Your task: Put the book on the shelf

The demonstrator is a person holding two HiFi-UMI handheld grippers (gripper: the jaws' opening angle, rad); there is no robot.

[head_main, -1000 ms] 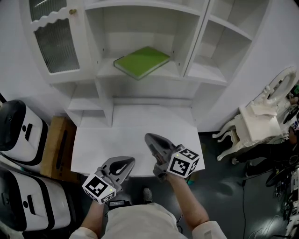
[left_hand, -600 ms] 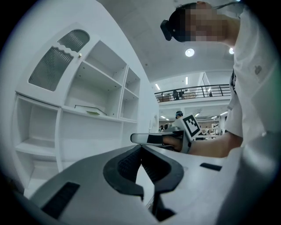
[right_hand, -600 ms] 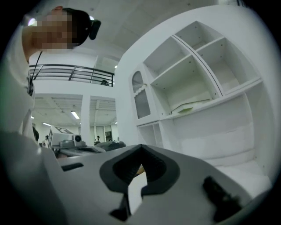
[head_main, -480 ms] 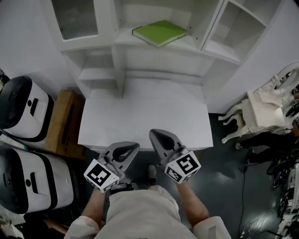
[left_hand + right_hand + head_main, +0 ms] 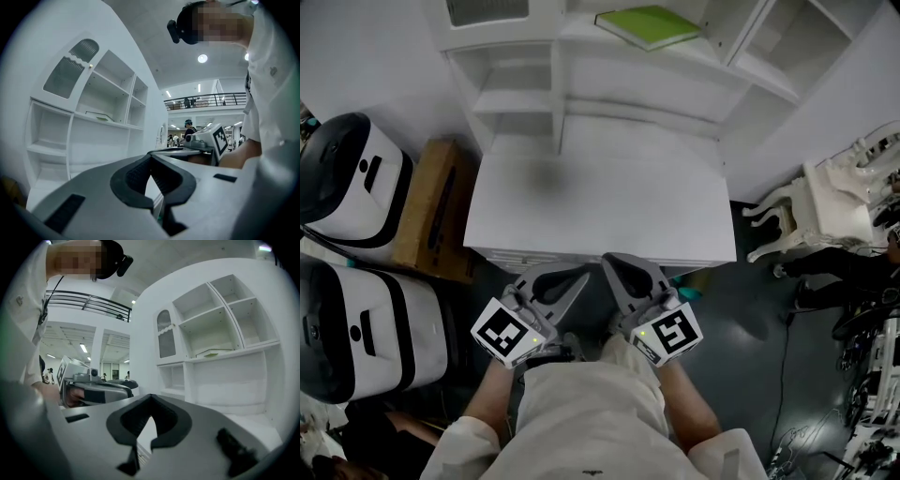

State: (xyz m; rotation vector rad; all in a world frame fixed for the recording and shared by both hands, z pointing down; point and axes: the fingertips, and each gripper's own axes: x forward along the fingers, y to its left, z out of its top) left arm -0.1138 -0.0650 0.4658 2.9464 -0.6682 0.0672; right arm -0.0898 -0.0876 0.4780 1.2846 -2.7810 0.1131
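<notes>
Gripper views show left claw, right claw closed, empty; head view, book shelved.

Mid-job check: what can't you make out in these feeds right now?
Head view: the shelf unit above the green book is cut off by the top edge.
Left gripper view: the book is too small and edge-on, so its cover is unreadable.
Right gripper view: same, the book is a thin sliver.
Head view: whatever is beneath the desk is hidden by its top.

The green book lies flat, closed and slightly askew on the white shelf.
</notes>
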